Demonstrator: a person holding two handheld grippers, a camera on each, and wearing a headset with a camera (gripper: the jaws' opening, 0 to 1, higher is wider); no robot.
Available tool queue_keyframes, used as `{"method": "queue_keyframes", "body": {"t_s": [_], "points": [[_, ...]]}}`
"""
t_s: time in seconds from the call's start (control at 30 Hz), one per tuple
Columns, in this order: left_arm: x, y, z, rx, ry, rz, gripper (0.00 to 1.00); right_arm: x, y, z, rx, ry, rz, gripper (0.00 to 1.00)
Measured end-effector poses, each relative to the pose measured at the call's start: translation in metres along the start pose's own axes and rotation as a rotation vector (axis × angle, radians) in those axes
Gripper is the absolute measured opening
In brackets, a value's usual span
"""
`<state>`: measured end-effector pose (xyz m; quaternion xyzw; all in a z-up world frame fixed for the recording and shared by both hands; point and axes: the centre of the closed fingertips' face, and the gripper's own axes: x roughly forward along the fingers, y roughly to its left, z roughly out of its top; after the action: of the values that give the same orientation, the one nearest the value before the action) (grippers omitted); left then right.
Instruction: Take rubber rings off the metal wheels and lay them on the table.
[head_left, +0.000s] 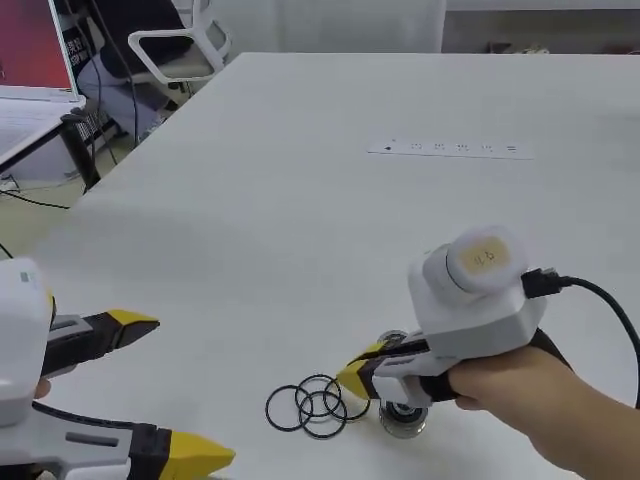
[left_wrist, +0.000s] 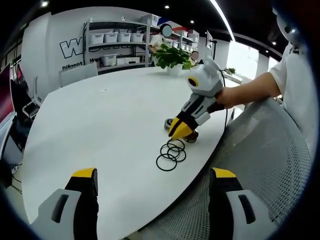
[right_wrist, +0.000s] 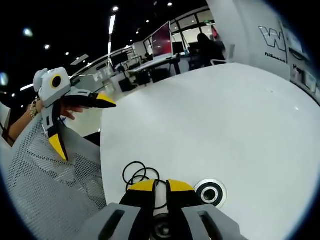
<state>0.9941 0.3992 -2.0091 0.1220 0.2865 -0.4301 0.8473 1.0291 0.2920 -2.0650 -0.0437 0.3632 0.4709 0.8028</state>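
Note:
Several black rubber rings (head_left: 310, 405) (left_wrist: 170, 152) (right_wrist: 137, 175) lie overlapping on the white table (head_left: 330, 200) near its front edge. One metal wheel (head_left: 403, 418) stands just right of them, under my right gripper, and a second wheel (head_left: 392, 342) (right_wrist: 210, 193) lies behind it. My right gripper (head_left: 352, 380) (right_wrist: 161, 186) (left_wrist: 180, 131) points at the rings with its yellow jaws nearly closed on a thin black ring. My left gripper (head_left: 170, 390) (left_wrist: 154, 175) hovers at the near left, jaws wide apart and holding nothing.
A flush socket panel (head_left: 450, 150) sits in the tabletop farther back. The table's left edge runs diagonally, with an office chair (head_left: 180, 50) and a desk with a screen (head_left: 30, 50) beyond it. A mesh chair back (left_wrist: 255, 150) stands by the near edge.

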Motion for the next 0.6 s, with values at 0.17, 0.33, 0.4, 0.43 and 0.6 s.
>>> {"method": "queue_keyframes", "body": {"t_s": [0.17,0.33,0.4,0.43,0.6], "points": [[0.0,0.0,0.0,-0.003,-0.002,0.0,0.9,-0.005,-0.001,0.005,0.007,-0.013,0.003,0.06],[0.0,-0.001,0.0,-0.003,-0.001,-0.003,0.91,-0.013,-0.001,0.014,-0.026,-0.028,0.0,0.07],[0.0,-0.001,0.0,-0.004,-0.003,-0.002,0.91,-0.015,0.003,0.014,-0.045,-0.015,0.019,0.11],[0.0,-0.001,0.0,-0.005,-0.003,-0.002,0.91,-0.016,0.003,0.015,-0.054,-0.014,0.019,0.13],[0.0,-0.001,0.0,-0.006,-0.003,-0.003,0.91,-0.02,0.007,0.016,-0.1,-0.001,0.036,0.19]]}}
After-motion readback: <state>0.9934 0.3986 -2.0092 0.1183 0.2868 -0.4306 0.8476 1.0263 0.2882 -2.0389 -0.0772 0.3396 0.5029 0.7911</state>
